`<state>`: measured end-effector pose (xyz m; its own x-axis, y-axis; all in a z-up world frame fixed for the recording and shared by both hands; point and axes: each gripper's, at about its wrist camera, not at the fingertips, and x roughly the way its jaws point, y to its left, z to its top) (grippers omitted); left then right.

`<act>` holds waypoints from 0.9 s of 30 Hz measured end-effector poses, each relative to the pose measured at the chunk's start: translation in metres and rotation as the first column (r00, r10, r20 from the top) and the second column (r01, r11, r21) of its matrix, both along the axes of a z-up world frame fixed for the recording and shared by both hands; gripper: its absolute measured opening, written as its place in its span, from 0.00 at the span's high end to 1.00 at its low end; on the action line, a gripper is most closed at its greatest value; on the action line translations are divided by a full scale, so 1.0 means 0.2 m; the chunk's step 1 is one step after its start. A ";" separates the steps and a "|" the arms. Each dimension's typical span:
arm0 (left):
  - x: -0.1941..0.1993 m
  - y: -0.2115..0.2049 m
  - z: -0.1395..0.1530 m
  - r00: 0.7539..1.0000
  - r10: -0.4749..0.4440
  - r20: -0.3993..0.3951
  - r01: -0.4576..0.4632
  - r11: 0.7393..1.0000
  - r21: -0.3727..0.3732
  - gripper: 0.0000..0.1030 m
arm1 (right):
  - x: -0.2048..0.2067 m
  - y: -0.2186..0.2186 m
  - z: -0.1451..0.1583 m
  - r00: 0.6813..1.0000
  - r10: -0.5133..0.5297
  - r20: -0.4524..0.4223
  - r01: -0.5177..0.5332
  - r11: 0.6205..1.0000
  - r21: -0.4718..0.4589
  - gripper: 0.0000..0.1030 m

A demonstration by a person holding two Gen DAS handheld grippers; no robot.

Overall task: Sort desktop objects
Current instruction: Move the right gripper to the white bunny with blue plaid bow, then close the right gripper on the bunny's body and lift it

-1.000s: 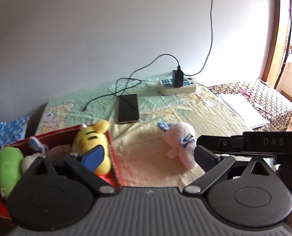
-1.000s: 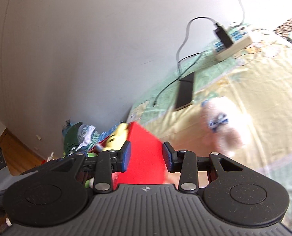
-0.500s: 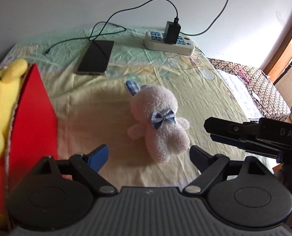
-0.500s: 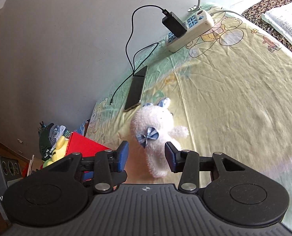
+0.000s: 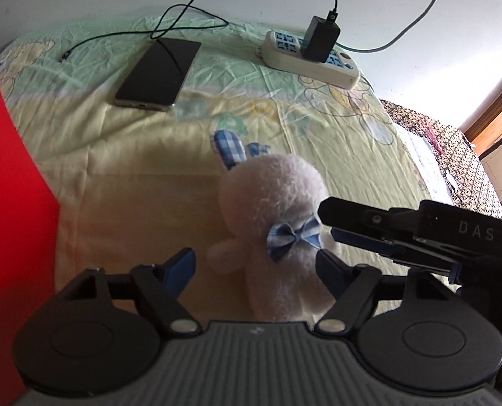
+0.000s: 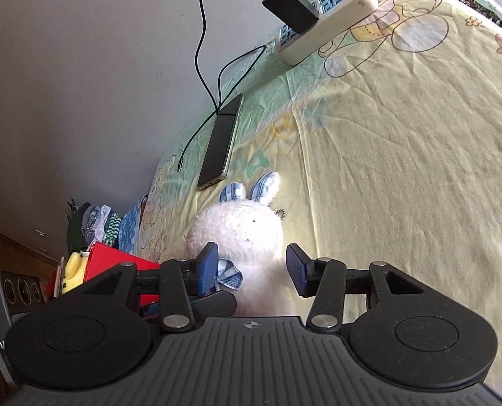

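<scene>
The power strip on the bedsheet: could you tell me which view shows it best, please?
The left wrist view: the power strip lies fully in frame, sockets and plugged-in black charger clear. In the right wrist view, it sits at the top edge, steeply angled, the charger covering some sockets.

Home bedroom; cartoon-print bedsheet (image 6: 403, 155); phone (image 5: 158, 71) charging by power strip (image 5: 310, 57); plush toys.

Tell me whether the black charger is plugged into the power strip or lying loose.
Plugged in. The black charger stands upright in the sockets of the white power strip, with its cable running off toward the phone.
</scene>
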<state>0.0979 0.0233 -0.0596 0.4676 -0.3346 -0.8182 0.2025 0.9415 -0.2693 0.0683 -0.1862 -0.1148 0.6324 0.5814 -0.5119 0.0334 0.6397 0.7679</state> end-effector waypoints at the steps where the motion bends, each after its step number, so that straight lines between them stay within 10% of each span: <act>1: 0.02 0.00 -0.01 1.000 -0.001 -0.010 0.001 1.000 0.002 0.29 | 0.02 0.00 -0.01 1.000 0.009 -0.009 -0.009 1.000 0.011 0.51; 12: 0.13 0.08 -0.05 0.998 0.020 -0.060 -0.024 0.997 -0.075 0.26 | 0.13 0.05 -0.13 0.997 0.052 -0.052 -0.045 0.989 0.140 0.41; 27: -0.04 -0.04 0.01 0.995 -0.096 -0.042 0.094 0.995 -0.046 0.40 | -0.09 0.03 -0.07 0.992 0.073 -0.099 -0.049 0.973 0.226 0.61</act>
<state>0.0902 0.0156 -0.0569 0.3958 -0.4117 -0.8209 0.2771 0.9057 -0.3207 0.0500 -0.1802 -0.1283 0.5408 0.7242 -0.4278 0.0886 0.4567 0.8852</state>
